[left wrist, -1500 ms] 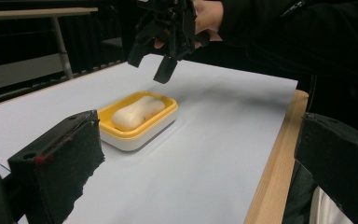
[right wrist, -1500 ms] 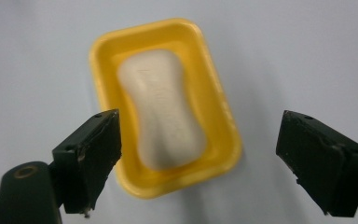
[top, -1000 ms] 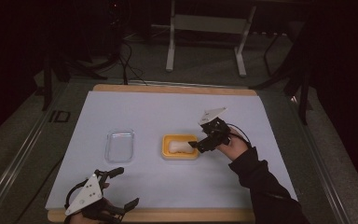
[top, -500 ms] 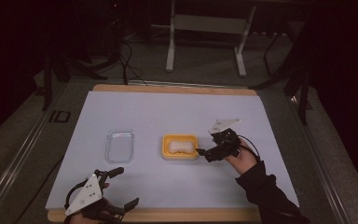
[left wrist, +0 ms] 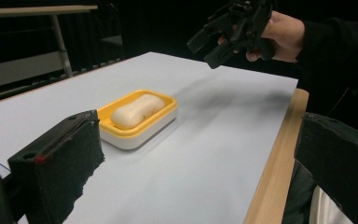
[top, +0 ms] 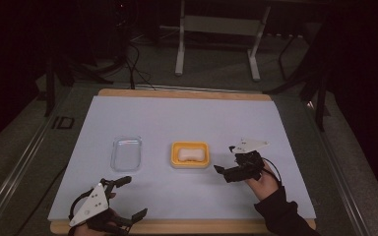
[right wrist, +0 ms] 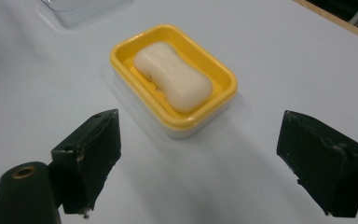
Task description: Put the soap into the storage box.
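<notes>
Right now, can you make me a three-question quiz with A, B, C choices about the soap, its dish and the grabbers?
1. Where is the soap?
A. In the yellow dish
B. On the bare table
C. In the clear lid

2. How many clear lids lie on the table?
A. Three
B. One
C. Two

3. How are the jaws of the right hand-held gripper?
A. Shut on the soap
B. Shut on the dish
C. Open, holding nothing

Answers: 1 A, the soap rests inside the yellow rim. 2 B, a single clear lid lies left of the dish. 3 C, its jaws stand wide apart short of the dish.
</notes>
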The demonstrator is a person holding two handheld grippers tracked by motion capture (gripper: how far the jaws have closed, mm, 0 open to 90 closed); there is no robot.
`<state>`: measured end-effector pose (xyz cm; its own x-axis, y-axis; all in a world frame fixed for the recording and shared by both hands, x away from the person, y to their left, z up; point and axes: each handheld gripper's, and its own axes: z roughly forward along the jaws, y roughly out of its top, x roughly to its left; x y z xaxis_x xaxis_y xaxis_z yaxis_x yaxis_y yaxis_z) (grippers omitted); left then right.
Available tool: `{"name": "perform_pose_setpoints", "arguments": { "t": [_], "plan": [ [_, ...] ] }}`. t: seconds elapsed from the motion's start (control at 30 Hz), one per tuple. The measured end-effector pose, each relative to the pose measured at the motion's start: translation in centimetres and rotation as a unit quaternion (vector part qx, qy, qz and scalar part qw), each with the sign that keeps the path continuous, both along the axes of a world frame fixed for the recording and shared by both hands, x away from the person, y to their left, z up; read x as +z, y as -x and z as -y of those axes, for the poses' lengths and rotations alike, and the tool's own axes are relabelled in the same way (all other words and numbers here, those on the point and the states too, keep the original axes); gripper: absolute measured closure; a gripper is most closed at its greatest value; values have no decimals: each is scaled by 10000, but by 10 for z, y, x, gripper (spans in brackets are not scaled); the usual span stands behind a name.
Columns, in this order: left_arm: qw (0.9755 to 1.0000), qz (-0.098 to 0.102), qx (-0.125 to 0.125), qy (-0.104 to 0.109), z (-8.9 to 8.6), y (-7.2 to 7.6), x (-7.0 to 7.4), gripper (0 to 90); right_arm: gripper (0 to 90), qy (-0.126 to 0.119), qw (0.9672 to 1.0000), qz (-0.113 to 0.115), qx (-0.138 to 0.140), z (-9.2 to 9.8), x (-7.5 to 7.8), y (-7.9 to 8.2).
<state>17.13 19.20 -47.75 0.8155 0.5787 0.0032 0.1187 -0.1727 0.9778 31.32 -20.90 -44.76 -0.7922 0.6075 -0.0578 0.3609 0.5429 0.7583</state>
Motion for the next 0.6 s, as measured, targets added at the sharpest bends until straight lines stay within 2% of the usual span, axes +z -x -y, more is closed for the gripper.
{"name": "perform_pose_setpoints", "arguments": {
  "t": [0.23,0.43,0.5,0.57,0.6],
  "plan": [
    [10000,9,-12,0,1,0,0,11,136,-77,9996,45,-257,15,-7,8],
    [10000,7,-30,-2,1,0,1,11,137,-154,9989,-112,-436,29,-14,15],
    [10000,10,-33,-6,2,0,1,11,137,-176,9986,-49,-487,33,-15,19],
    [10000,6,-50,7,2,-1,1,11,137,-208,9985,-93,-503,36,-16,21],
    [10000,4,-56,26,2,-1,1,11,138,-190,9983,-10,-545,37,-16,23]
  ]
}}
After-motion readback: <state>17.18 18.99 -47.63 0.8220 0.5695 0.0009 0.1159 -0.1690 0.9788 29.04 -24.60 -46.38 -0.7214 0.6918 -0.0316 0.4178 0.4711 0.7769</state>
